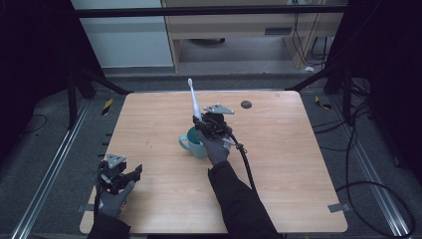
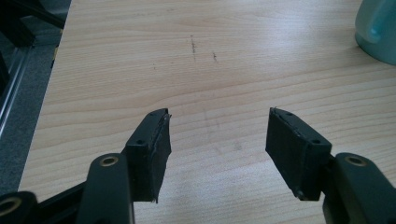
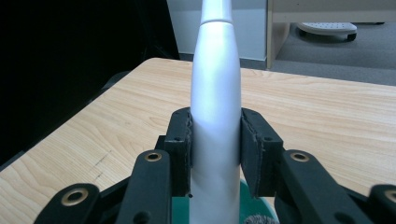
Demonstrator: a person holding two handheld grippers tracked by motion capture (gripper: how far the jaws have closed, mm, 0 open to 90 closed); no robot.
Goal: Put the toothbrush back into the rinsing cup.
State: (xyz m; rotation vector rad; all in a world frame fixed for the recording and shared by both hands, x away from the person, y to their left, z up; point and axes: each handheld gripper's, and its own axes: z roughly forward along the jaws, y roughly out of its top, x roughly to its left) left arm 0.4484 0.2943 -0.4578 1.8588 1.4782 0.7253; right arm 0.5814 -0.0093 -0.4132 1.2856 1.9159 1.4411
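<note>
While the electric toothbrush (image 1: 194, 102) is clamped by its handle in the right gripper (image 1: 201, 123), it is held upright directly over the teal mug (image 1: 193, 141), presumably for lowering in. The left gripper (image 2: 217, 140) is held spread and empty near the counter (image 1: 278, 149) edge.

A wooden table (image 1: 278, 189) stands on grey floor (image 1: 45, 164); at twelve o'clock a pale wood cabinet (image 1: 239, 25), white panel (image 1: 124, 40) at eleven.
</note>
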